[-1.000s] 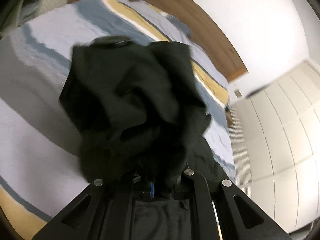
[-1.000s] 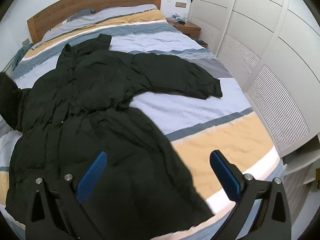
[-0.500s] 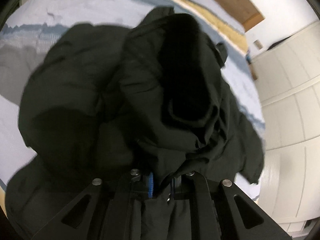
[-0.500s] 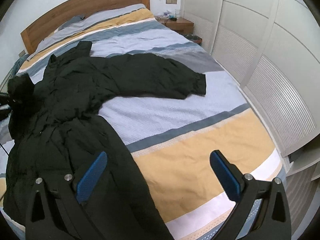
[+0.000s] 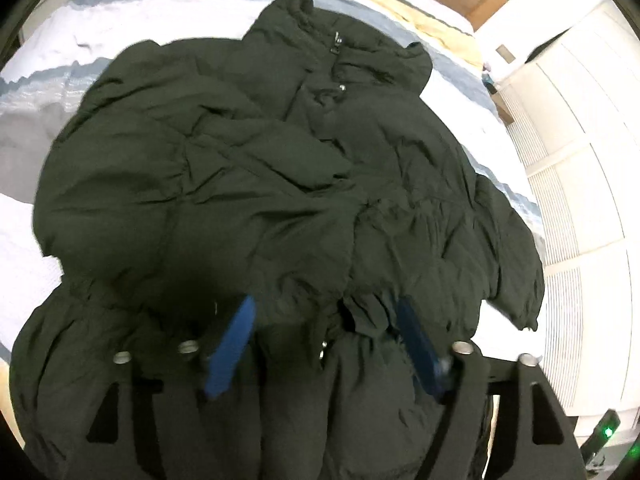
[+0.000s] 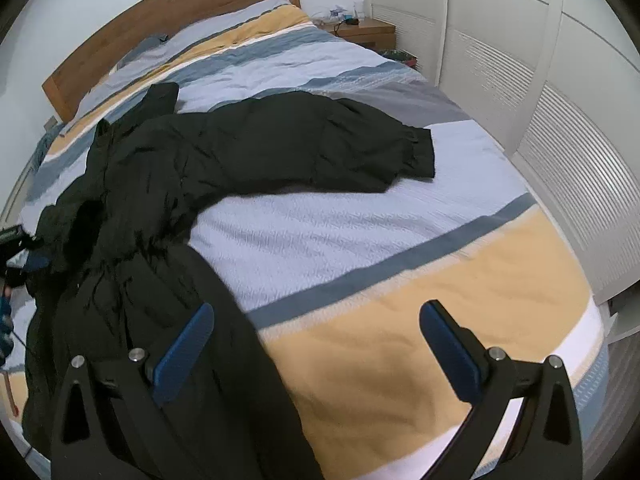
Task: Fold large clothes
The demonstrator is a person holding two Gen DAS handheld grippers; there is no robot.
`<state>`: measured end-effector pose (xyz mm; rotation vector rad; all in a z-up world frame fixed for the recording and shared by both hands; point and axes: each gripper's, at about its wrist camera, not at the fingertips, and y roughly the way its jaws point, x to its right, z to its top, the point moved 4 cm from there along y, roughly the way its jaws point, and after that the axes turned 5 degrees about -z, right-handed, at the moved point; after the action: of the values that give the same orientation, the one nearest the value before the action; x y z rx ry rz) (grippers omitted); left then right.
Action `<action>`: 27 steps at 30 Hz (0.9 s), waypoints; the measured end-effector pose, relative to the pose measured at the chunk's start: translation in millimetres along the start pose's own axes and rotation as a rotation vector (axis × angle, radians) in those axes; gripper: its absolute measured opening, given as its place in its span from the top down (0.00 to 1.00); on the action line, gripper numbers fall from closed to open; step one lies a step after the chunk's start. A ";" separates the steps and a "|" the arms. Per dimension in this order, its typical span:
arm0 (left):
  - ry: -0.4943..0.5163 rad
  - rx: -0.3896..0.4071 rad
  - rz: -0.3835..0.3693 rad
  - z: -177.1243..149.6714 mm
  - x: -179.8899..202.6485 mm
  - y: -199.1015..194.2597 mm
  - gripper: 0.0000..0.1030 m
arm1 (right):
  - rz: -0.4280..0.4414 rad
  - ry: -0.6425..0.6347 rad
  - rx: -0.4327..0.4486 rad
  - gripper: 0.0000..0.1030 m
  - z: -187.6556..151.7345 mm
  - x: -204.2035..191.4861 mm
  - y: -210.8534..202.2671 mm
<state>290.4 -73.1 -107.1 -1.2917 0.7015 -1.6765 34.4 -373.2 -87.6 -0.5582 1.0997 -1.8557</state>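
Observation:
A large black puffer coat [image 5: 280, 184] lies on the striped bed [image 6: 360, 240]. In the left wrist view its left sleeve lies folded over the chest, collar [image 5: 336, 40] at the top. My left gripper [image 5: 328, 316] is open just above the coat's waist, blue pads apart, nothing between them. In the right wrist view the coat [image 6: 168, 184] lies at left, its right sleeve [image 6: 340, 148] stretched out to the right across the bed. My right gripper [image 6: 316, 320] is open and empty above the bed's near part. The left gripper shows at that view's left edge [image 6: 16, 256].
A wooden headboard [image 6: 160, 24] stands at the far end. White wardrobe doors [image 6: 540, 80] run along the bed's right side. A bedside table [image 6: 360, 28] with small items stands in the far corner. The bed's foot edge [image 6: 560, 360] is near my right gripper.
My left gripper carried the left sleeve over the coat's chest, then opened and let it go. My right gripper swung to the right, over the bed beside the coat.

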 end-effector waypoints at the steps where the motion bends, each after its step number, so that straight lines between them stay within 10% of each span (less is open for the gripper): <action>1: 0.000 0.007 0.004 -1.6 1.7 -3.3 0.24 | 0.009 0.006 -0.002 0.00 2.0 1.0 2.9; 16: 0.012 0.071 0.132 -14.8 2.7 -31.6 0.23 | 0.132 0.165 -0.097 0.00 16.3 30.6 49.8; 27: -0.050 0.105 0.289 -15.5 -23.5 -63.5 0.10 | 0.397 0.571 -0.149 0.00 63.9 83.2 151.0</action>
<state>258.3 -24.7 -69.0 -1.0980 0.7229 -1.4234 107.9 -507.3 -189.8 0.1302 1.5975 -1.6192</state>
